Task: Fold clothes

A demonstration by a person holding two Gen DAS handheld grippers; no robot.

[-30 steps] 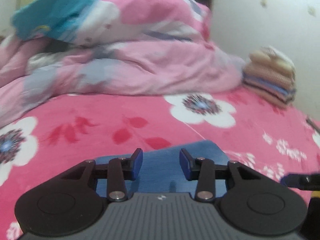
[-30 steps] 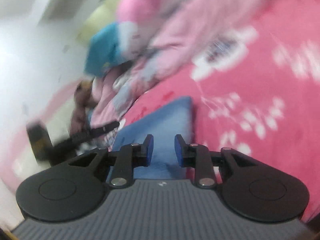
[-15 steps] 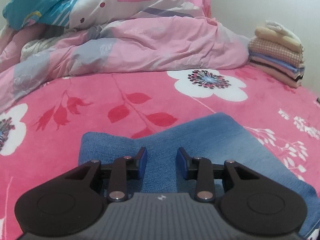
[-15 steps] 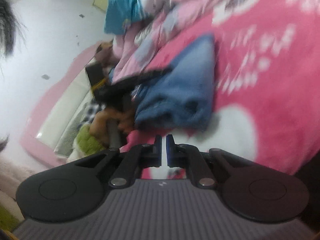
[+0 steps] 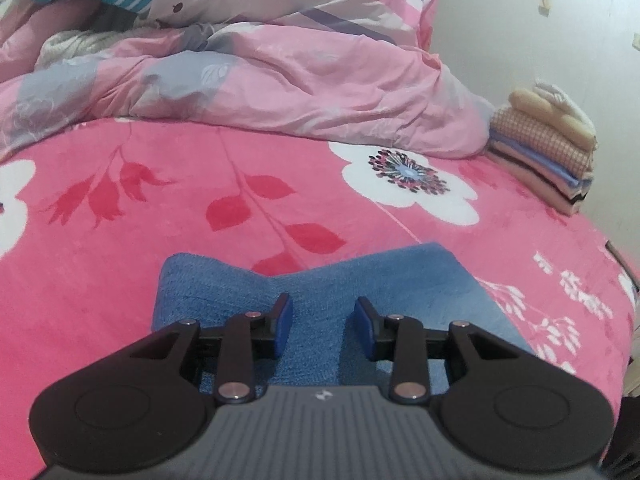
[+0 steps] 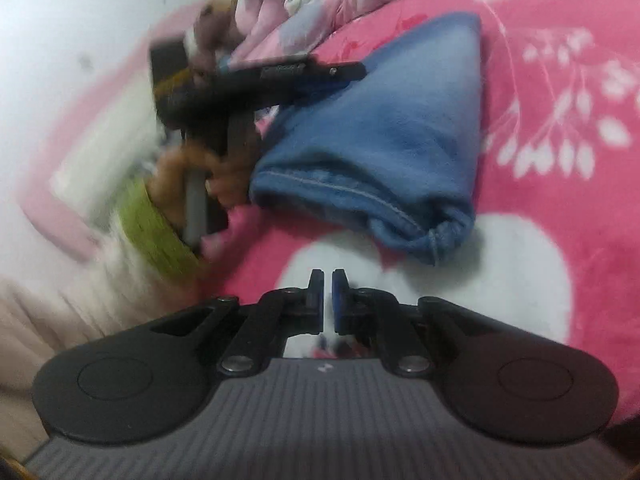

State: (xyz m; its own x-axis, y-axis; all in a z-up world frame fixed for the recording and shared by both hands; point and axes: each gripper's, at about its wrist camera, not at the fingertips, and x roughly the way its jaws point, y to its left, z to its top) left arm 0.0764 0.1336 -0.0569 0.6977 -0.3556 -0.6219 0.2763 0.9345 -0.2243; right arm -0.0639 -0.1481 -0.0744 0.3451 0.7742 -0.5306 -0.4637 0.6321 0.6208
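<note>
- A bedroom in a home.
- A bed (image 5: 120, 184) covered by a pink blanket printed with flowers.
- A crumpled pink quilt (image 5: 280, 80) heaped at the far side.
- A stack of folded clothes (image 5: 548, 148) beside a plain wall (image 5: 560, 40).

Bed, covered with a pink fleece blanket (image 5: 120, 280) printed with white flowers and red leaves. Lying on it: near, a folded blue denim garment (image 5: 400, 280); far, a rumpled pink quilt (image 5: 280, 92) spanning left to centre; far right, against the wall, a neat stack of folded clothes (image 5: 548, 152) just beside the quilt's edge.
</note>
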